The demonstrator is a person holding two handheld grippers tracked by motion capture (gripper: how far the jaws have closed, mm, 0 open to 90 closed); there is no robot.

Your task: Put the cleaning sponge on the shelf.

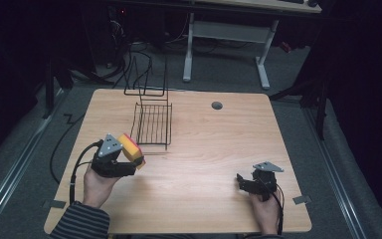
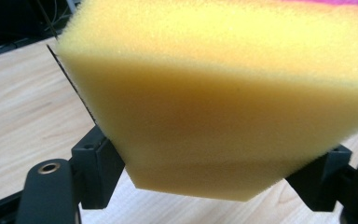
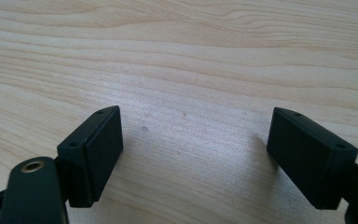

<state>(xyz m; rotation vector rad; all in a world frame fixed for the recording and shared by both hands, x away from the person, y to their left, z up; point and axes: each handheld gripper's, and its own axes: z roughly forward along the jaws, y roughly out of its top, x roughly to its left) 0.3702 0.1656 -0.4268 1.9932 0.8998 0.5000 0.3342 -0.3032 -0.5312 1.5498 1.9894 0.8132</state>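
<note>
Two grippers over a wooden table (image 1: 194, 149), one per hand, forearms entering from the near edge. At the left, striped sleeve (image 1: 82, 221), then left hand (image 1: 97, 185) around the left gripper (image 1: 129, 162), grey three-cornered plate on top, cable looping down its outer side. Clamped between its jaws: a yellow sponge (image 1: 132, 148) with a red-pink layer on one face, tilted, held above the near-left part of the table. Seen close from the left gripper view, yellow foam (image 2: 214, 102) squeezed between the two black jaws, a sliver of pink at the top right corner. Just beyond the sponge, toward the table's far side, a black wire rack (image 1: 151, 122), flat tray with an upright frame behind. Farther right, a small grey round grommet (image 1: 217, 105) near the far edge. At the right, near the front edge, right hand (image 1: 264, 209) with the right gripper (image 1: 241, 181), jaws spread wide and holding nothing, bare wood grain between them in the right gripper view (image 3: 193, 140)
</note>
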